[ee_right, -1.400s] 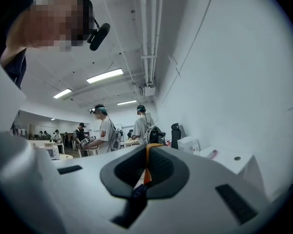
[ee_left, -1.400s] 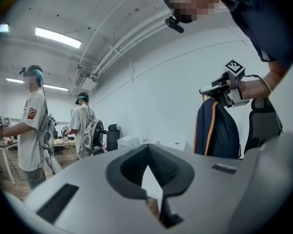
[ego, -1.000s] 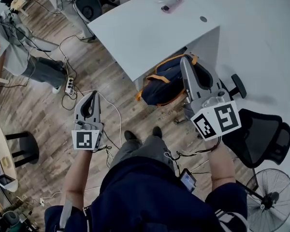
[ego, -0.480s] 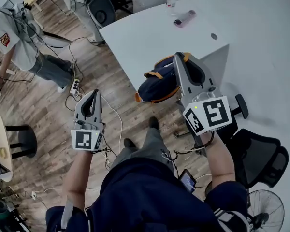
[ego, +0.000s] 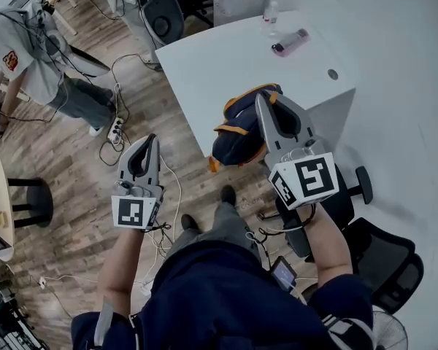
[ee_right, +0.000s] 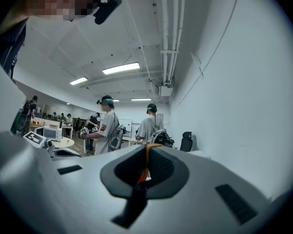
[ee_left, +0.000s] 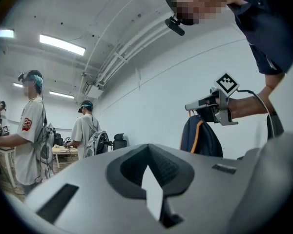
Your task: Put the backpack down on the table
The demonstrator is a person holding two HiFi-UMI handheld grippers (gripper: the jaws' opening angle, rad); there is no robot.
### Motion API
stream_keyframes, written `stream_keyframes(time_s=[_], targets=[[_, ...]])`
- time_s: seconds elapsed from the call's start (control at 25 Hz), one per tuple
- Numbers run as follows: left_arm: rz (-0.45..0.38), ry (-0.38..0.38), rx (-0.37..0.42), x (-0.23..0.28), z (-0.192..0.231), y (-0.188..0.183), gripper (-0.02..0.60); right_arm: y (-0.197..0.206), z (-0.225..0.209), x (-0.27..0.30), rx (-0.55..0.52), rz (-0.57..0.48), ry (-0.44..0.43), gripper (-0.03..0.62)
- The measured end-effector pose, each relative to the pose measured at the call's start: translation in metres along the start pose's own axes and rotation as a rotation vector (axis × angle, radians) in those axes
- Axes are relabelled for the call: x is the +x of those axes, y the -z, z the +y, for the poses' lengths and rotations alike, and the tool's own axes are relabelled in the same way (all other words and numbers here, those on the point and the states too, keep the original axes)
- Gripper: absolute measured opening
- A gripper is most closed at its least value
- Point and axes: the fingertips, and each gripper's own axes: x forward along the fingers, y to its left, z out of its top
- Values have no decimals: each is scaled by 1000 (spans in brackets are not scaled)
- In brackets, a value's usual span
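Carrying backpack (ego: 237, 133) closer to tabletop (ego: 226, 57) — set-down pending | right hand-held gripper (ego: 261, 98) clamped on it | left hand-held gripper (ego: 151, 139) together, empty

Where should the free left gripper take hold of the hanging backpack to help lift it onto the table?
Probably at its lower orange-trimmed edge, coming from the person's left. The backpack hangs by its top strap from the shut right gripper, so its bottom hangs free on that side; the left gripper must open first.

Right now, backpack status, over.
Right gripper shut on backpack strap; left gripper shut, empty. Backpack hanging beside table, not down. Bottle, pink item far side.
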Motion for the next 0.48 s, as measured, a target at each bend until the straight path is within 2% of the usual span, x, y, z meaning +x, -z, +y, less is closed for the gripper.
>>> stream_keyframes(time_s=[0.48], targets=[[-8,-62,16,15,18,2,3,15,-36,26,17,34,41,-6]])
